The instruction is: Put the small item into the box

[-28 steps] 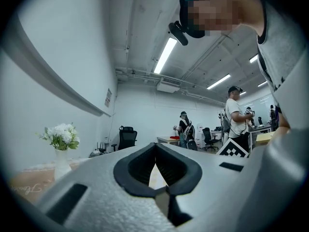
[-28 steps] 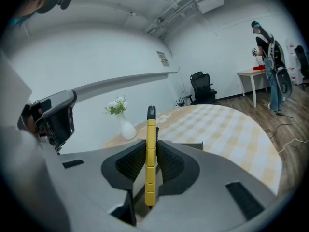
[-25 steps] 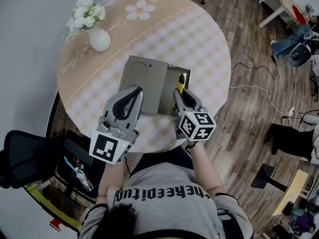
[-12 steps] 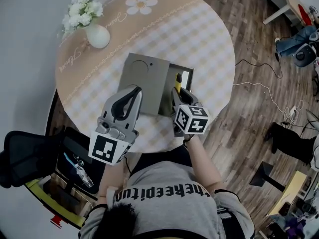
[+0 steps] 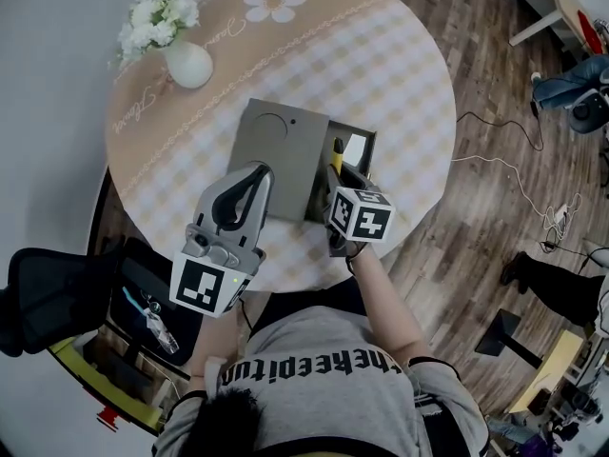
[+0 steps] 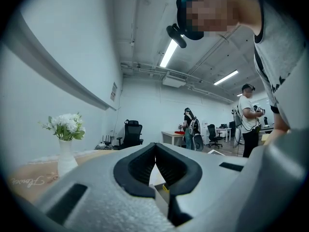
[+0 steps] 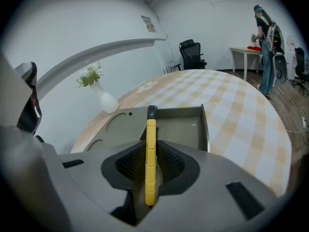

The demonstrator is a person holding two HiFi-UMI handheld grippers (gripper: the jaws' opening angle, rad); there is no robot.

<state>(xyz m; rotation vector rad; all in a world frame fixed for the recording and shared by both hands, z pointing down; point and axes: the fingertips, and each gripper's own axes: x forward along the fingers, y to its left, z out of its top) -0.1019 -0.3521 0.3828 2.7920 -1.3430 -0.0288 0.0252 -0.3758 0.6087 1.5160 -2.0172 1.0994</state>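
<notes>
Right gripper (image 7: pixel 150 170) is clamped on the yellow stick (image 7: pixel 151 149), which runs straight out between its pads. The stick's black tip pokes over the grey box's (image 7: pixel 204 124) open compartment. Left gripper (image 6: pixel 155 151) is pinched closed on nothing, at the near edge of the box lid (image 5: pixel 276 146).

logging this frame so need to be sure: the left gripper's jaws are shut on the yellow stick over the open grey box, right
Wrong gripper: it is the right gripper whose jaws are shut on the yellow stick over the open grey box, as the right gripper view shows. The left gripper has its jaws together on nothing.
</notes>
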